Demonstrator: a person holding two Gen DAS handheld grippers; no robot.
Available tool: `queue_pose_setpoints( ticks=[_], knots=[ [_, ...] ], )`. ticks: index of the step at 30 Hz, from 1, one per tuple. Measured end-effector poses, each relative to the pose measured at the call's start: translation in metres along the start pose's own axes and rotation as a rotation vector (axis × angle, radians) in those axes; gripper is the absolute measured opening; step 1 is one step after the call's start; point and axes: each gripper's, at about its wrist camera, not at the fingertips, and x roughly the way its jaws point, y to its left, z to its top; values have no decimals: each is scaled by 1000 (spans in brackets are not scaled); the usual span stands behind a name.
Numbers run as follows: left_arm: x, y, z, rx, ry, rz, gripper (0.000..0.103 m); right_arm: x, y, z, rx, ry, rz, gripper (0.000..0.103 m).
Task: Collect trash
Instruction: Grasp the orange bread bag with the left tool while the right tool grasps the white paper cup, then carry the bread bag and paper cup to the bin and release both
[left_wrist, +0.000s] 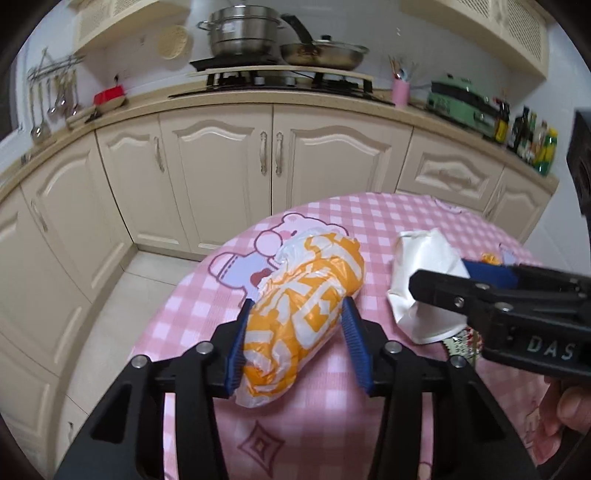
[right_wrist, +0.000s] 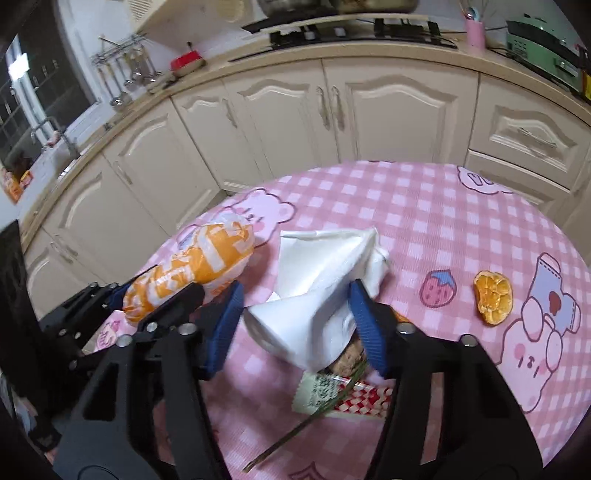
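Early stage; left gripper (left_wrist: 295, 343) pads pinch the orange-and-white crumpled plastic bag (left_wrist: 303, 310) at frame centre; right gripper (right_wrist: 295, 325) half-closed around white crumpled paper (right_wrist: 317, 291), seemingly gripping; dried orange slice (right_wrist: 493, 297) at right uncollected.

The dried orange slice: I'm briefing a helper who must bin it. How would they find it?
Look at the round table with the pink checked cloth. The dried orange slice lies flat on its right side, between a printed strawberry and a printed bear. It is real, wrinkled and orange.
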Motion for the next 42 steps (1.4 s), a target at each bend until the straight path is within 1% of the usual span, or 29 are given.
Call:
queue_pose_setpoints(
  ticks=[2, 3, 4, 6, 7, 9, 12, 17, 22, 25, 27, 28, 29, 30, 31, 32, 33, 34, 36, 38, 40, 42],
  knots=[
    [-6, 2, -4, -25, -12, -2, 45, -6, 1, -5, -9, 0, 36, 46],
    [-11, 3, -7, -37, -20, -3, 45, -11, 3, -7, -21, -6, 49, 31],
    [-14, 4, -9, -46, -25, -5, 45, -16, 4, -10, -28, -17, 64, 20],
    [-23, 6, -15, -68, -32, -9, 45, -27, 5, -15, -25, -26, 87, 19],
    [-26, 7, -18, -77, -37, -7, 45, -31, 6, -17, -34, -28, 81, 19],
    [-35, 7, -25, -94, -44, -5, 45, -33, 9, -23, -54, -2, 99, 19],
    [-47, 7, -34, -109, -56, 1, 45, -39, 17, -30, -89, -4, 105, 19],
    [-72, 12, -51, -147, -87, 16, 44, -53, 18, -48, -92, -4, 147, 15],
    [-91, 10, -67, -167, -106, 9, 44, -69, 17, -67, -110, -10, 155, 14],
    [-100, 3, -74, -157, -111, -1, 44, -78, 26, -83, -184, 9, 162, 15],
    [-102, -4, -77, -148, -109, -9, 44, -81, 31, -88, -224, 18, 135, 17],
    [-102, -7, -79, -146, -106, -13, 44, -80, 34, -89, -242, 22, 122, 21],
    [-101, -11, -79, -144, -101, -20, 44, -79, 35, -90, -252, 23, 113, 37],
    [-100, -13, -79, -143, -99, -23, 44, -74, 36, -89, -252, 33, 104, 51],
    [-100, -17, -80, -140, -98, -22, 43, -70, 37, -89, -256, 33, 94, 63],
    [-99, -19, -79, -136, -95, 3, 43, -66, 37, -89, -263, 23, 89, 58],
    [-99, -17, -80, -140, -92, -19, 43, -63, 35, -89, -251, 22, 99, 48],
    [-98, -17, -80, -146, -87, -32, 43, -58, 31, -89, -225, 34, 126, 39],
    [-99, -21, -82, -127, -85, -17, 44, -55, 27, -91, -200, 32, 145, 38],
    [-101, -22, -84, -126, -86, -17, 43, -56, 27, -95, -207, 22, 147, 38],
    [-105, -21, -85, -131, -92, -7, 43, -64, 24, -99, -193, 0, 174, 38],
    [-110, -20, -86, -139, -98, -5, 43, -74, 18, -102, -177, -26, 181, 38]
  ],
)
